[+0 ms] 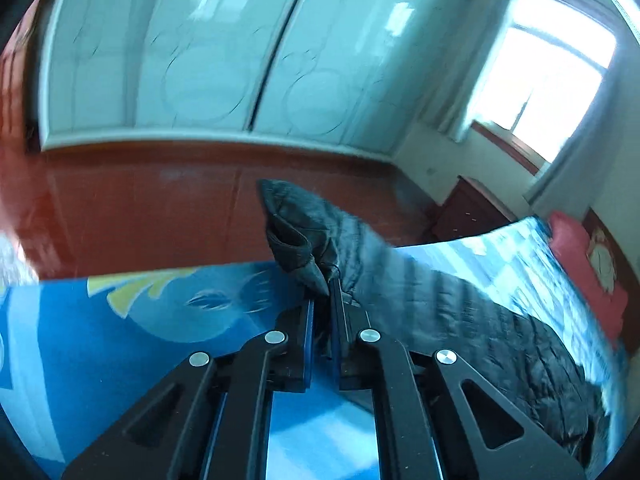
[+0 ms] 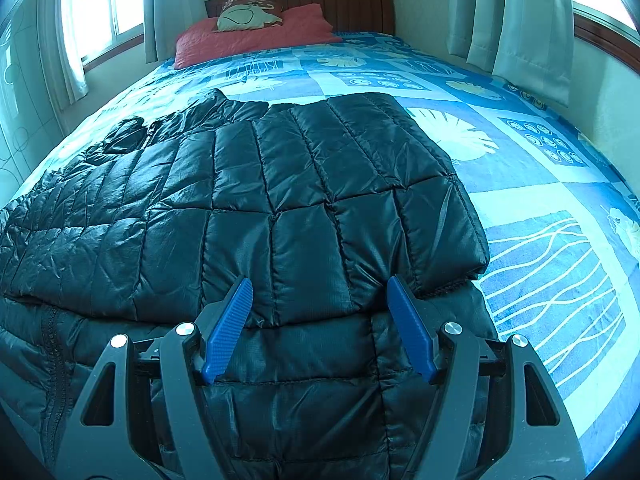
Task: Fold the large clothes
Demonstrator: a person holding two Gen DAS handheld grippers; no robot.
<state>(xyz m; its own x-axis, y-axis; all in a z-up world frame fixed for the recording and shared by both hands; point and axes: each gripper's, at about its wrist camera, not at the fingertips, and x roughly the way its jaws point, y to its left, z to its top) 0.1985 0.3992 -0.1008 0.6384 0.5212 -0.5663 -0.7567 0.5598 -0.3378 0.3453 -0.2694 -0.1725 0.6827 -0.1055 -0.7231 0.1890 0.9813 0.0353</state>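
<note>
A black quilted puffer jacket (image 2: 280,200) lies spread on the bed with one side folded over onto its body. My right gripper (image 2: 320,292) is open, its blue fingers (image 2: 230,328) hovering just above the jacket's near part, holding nothing. In the left wrist view my left gripper (image 1: 325,300) is shut on a sleeve end of the jacket (image 1: 300,232). The cuff stands up above the fingertips, lifted off the bed. The rest of the jacket (image 1: 480,320) trails to the right over the bedsheet.
The bed has a blue patterned sheet (image 2: 540,200), a red pillow (image 2: 256,36) and a wooden headboard (image 2: 352,4). White wardrobe doors (image 1: 200,60) and red-brown floor (image 1: 140,208) lie beyond the bed edge. A small wooden nightstand (image 1: 468,208) stands by the window.
</note>
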